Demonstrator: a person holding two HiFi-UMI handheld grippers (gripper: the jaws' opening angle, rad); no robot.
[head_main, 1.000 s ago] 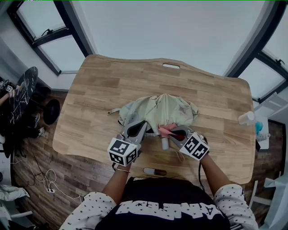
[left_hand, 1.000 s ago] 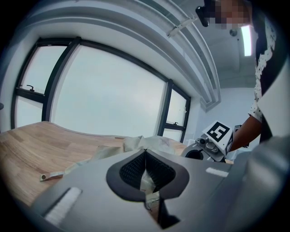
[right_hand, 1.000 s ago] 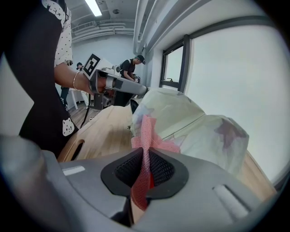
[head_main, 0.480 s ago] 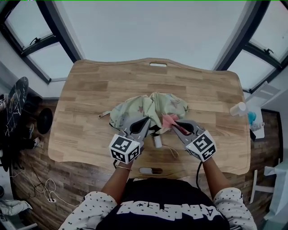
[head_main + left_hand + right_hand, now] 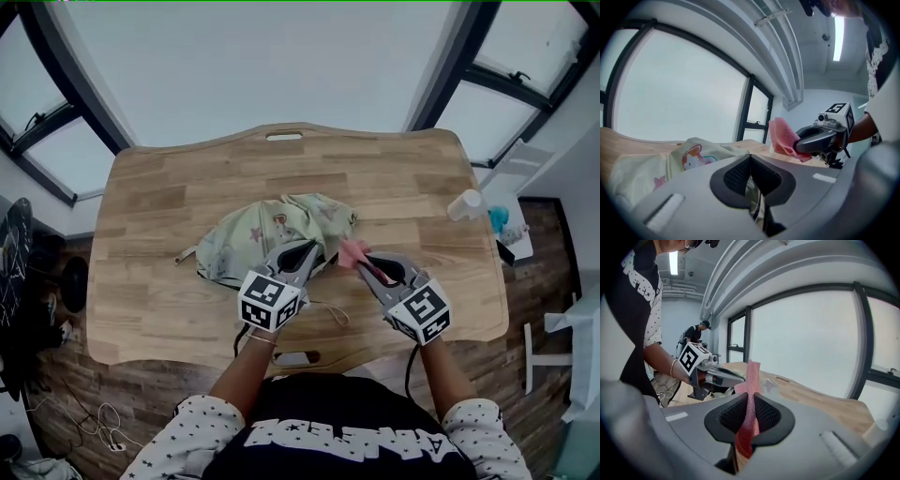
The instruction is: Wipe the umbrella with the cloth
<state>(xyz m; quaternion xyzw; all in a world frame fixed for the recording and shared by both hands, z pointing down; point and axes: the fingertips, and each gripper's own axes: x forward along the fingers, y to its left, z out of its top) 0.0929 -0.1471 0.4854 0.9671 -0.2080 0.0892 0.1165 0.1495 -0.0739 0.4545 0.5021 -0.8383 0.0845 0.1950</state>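
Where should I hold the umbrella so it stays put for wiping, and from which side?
Pinch the near edge of the umbrella, coming in low from the person's side, as the left gripper seems to do. It lies flat and crumpled, so loose folds there clamp easily, and the top is left free for the cloth in the right gripper.

Light wooden table [image 5: 169, 187] fills mid-frame, a white plastic bottle [image 5: 466, 203] sits at its right edge, pale cables [image 5: 101, 429] trail lower left.
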